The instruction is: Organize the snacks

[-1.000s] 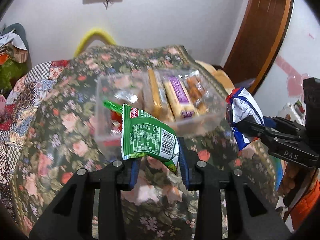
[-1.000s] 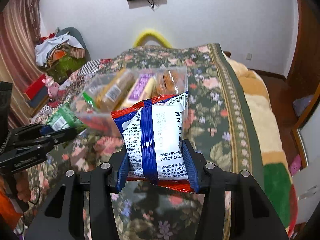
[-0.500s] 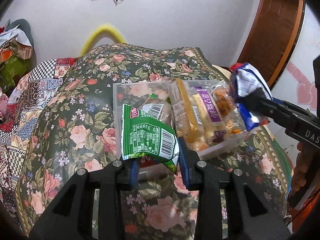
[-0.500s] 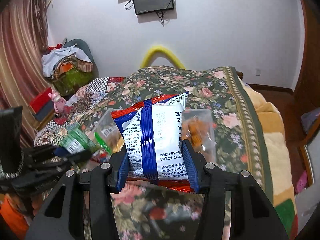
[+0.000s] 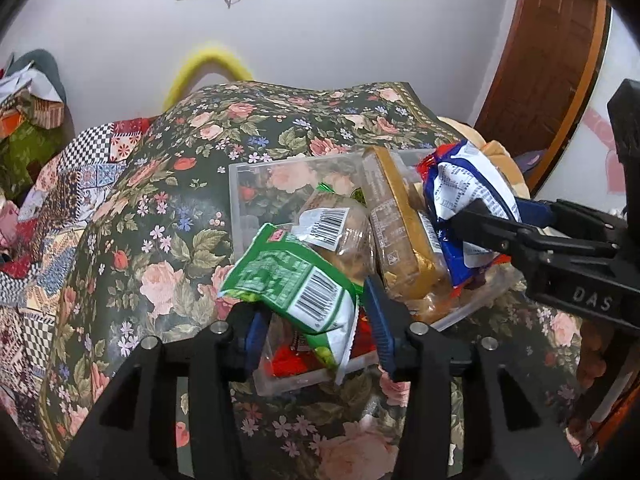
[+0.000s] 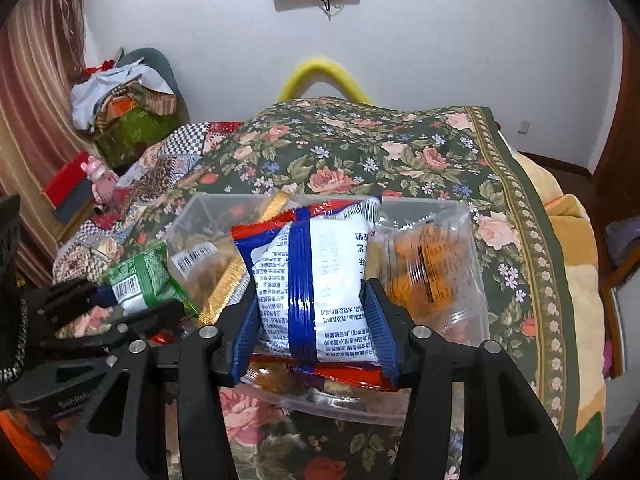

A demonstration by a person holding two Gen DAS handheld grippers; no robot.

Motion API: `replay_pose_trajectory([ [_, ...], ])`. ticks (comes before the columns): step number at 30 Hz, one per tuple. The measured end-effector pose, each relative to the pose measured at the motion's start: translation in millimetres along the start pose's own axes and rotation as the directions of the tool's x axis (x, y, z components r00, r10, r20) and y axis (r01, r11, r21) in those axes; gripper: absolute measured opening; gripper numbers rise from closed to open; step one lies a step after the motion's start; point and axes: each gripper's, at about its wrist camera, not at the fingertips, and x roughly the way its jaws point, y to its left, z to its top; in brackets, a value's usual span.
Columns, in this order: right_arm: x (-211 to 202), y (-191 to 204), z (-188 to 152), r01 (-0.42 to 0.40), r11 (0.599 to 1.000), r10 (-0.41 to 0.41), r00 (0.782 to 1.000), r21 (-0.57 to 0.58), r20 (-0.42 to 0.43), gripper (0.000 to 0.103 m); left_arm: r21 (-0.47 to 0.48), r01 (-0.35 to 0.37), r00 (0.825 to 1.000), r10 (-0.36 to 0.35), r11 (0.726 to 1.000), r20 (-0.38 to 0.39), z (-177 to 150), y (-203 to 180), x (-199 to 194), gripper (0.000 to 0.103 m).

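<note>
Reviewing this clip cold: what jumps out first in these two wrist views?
Two snack packs hang over a clear plastic bin on the floral bedspread. The green packet lies tilted between the left claw's opening pads, above the bin's near corner. The blue-and-white packet sits between the right claw's opening pads, over the bin's right side beside a gold-edged pack.

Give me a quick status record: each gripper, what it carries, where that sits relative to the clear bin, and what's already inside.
left gripper: jaws just opening, green snack packet between them, tilting over the bin's near-left corner
right gripper: jaws just opening, blue-and-white snack packet between them, over the bin
clear plastic bin: on the floral bedspread
bin contents: gold-edged packet, clear barcoded packet, orange snack bag
</note>
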Motion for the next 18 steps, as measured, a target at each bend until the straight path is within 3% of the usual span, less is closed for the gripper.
replay_pose_trajectory([
  [2,-3,-2,1,0.014,1.0,-0.014,1.0,-0.001,0.004,0.064,0.014,-0.022,1.0,0.022,1.0,0.003,0,-4,-2,0.051],
  [5,-13,-5,2,0.029,1.0,-0.029,0.999,0.0,0.027,0.071,0.019,-0.023,1.0,0.022,1.0,0.014,1,-6,-8,0.06],
  [12,-48,-11,5,0.029,0.999,-0.031,0.996,0.026,0.084,0.073,0.013,-0.029,0.997,0.028,1.0,0.076,6,-11,-47,0.063],
  [18,-103,-5,9,0.019,0.999,-0.024,0.984,0.03,0.174,0.073,0.017,-0.034,0.98,0.03,0.999,0.197,13,-25,-114,0.063],
])
